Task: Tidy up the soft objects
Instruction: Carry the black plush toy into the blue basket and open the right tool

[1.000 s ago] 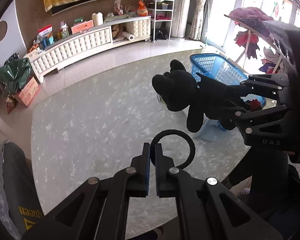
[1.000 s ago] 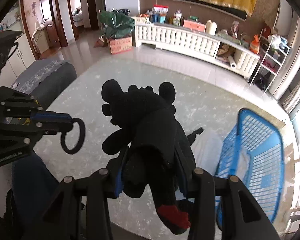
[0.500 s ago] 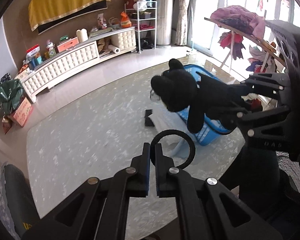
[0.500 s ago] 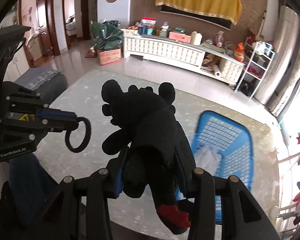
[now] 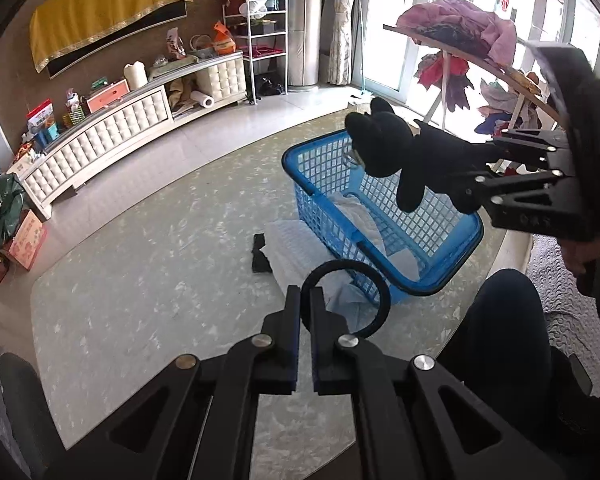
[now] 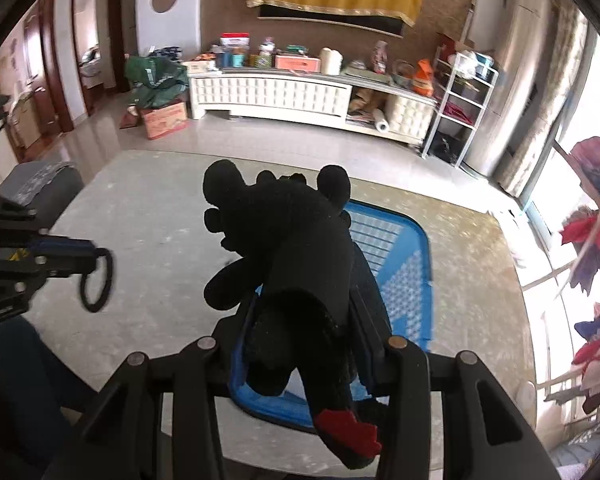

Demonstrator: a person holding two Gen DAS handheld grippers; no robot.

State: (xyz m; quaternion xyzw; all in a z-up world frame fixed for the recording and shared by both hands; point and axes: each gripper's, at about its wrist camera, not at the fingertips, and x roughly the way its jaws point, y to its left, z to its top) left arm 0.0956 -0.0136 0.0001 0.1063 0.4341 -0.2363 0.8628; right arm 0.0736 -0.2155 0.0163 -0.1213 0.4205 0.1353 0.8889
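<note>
**Both grippers loaded, held over the table by the basket**

Right gripper (image 6: 300,320): jaws part open, pads pressed into the body of a black plush toy (image 6: 284,240). Toy's head and round ears point away from the camera; a red patch shows at its lower end. From the left wrist view the toy hangs above the blue plastic basket (image 5: 452,276).

Left gripper (image 5: 305,304): jaws closed to a thin slit, pinching a black elastic ring (image 5: 346,300), which stands out past the fingertips.

Basket sits on the marbled table (image 5: 140,288), white cloth (image 5: 364,224) inside. Small black item (image 5: 260,256) lies just beside the basket.
</note>
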